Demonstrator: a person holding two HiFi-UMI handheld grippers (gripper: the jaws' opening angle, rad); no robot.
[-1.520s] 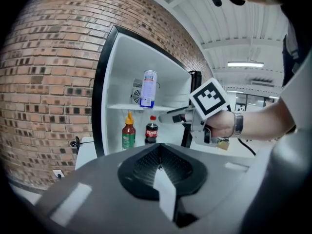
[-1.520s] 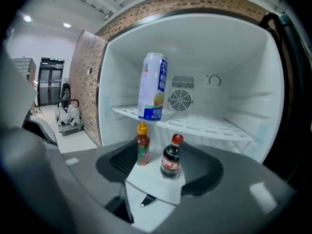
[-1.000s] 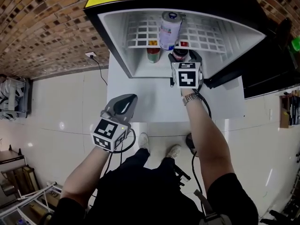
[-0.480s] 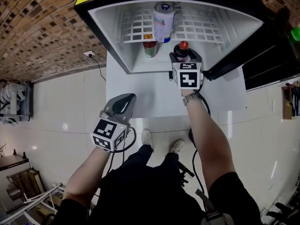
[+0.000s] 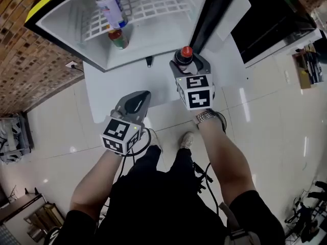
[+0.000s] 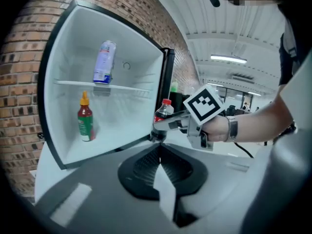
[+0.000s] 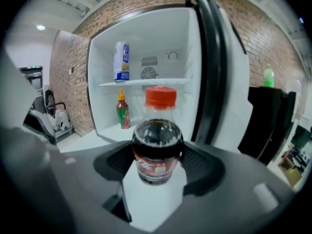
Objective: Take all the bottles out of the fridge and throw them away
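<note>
The cola bottle [image 7: 157, 147] is clear, round-shouldered plastic with dark liquid, a red cap and a red label. I hold it upright just outside the open fridge [image 7: 161, 43]. My right gripper [image 7: 157, 165] has just been closing, and its wide-set jaws clamp the bottle's belly. My left gripper [image 6: 158, 149] is empty, jaws together. In the smooth white cabinet a red sauce bottle [image 7: 123, 111] stands below a white-and-blue canister [image 7: 121, 61] on the shelf.

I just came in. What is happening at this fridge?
A person holds a tool in each hand. The right tool grips a red-capped cola bottle, its jaws just closed on it, outside the open fridge. The left tool is shut and empty. A sauce bottle and a white container stand inside.
</note>
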